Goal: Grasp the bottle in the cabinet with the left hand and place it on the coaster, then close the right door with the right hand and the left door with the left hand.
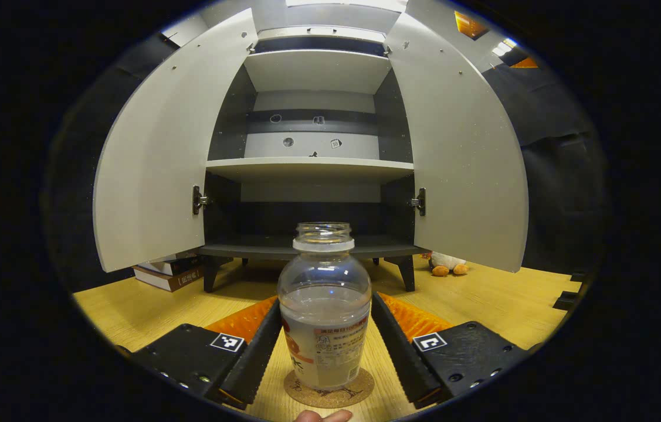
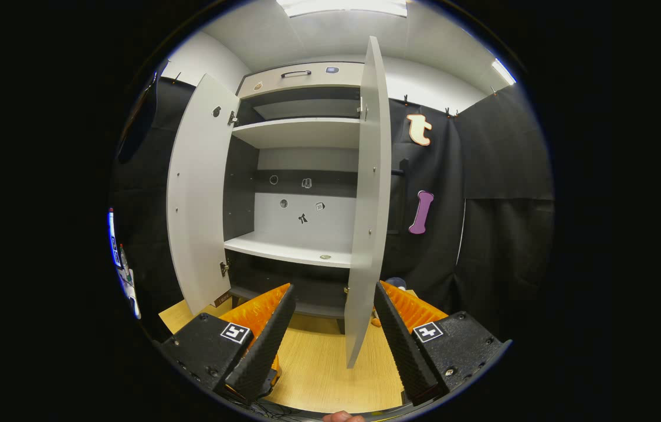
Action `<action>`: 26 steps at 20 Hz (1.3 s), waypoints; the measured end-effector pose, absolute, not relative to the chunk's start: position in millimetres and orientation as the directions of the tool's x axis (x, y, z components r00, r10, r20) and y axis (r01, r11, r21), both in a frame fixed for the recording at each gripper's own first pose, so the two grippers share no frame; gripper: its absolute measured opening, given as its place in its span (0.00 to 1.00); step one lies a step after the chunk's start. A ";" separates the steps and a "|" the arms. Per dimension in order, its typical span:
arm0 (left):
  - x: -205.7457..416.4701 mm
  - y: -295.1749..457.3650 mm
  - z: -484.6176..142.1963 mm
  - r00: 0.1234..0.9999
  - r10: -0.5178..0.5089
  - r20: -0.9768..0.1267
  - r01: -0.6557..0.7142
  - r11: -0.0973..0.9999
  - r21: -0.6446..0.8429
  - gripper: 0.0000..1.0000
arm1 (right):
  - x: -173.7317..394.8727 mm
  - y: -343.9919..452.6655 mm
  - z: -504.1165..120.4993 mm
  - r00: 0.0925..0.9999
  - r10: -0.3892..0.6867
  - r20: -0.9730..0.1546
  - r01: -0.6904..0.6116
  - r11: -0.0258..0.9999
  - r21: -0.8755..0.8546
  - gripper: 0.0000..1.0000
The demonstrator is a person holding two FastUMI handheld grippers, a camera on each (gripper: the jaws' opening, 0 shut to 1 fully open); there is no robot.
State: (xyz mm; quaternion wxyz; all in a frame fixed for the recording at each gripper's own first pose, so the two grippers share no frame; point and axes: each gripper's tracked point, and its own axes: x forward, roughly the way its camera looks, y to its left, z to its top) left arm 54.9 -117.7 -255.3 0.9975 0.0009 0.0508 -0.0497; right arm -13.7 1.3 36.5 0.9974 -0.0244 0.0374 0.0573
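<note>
My left gripper stands open around the bottle on the coaster; a careless withdrawal could topple it.

Clear bottle bore an orange-and-white label; coaster tan cork; cabinet doors grey; counter light woodgrain.

Clear uncapped bottle upright on round cork coaster on wooden desk | left tool fingers flank bottle; contact unclear | cabinet behind, both doors open
</note>
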 end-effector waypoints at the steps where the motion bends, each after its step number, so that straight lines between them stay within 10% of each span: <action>1: 54.5 -117.1 -253.7 0.990 -0.098 -0.102 0.099 0.995 -0.004 0.94 | -13.7 1.7 37.9 0.991 0.113 -0.072 -0.117 0.992 -0.047 0.83; 26: 16.7 -107.1 -18.6 0.985 -0.174 0.017 0.174 0.984 -0.022 0.95 | 6.1 -34.8 52.3 0.984 0.127 0.122 -0.141 0.984 0.110 0.83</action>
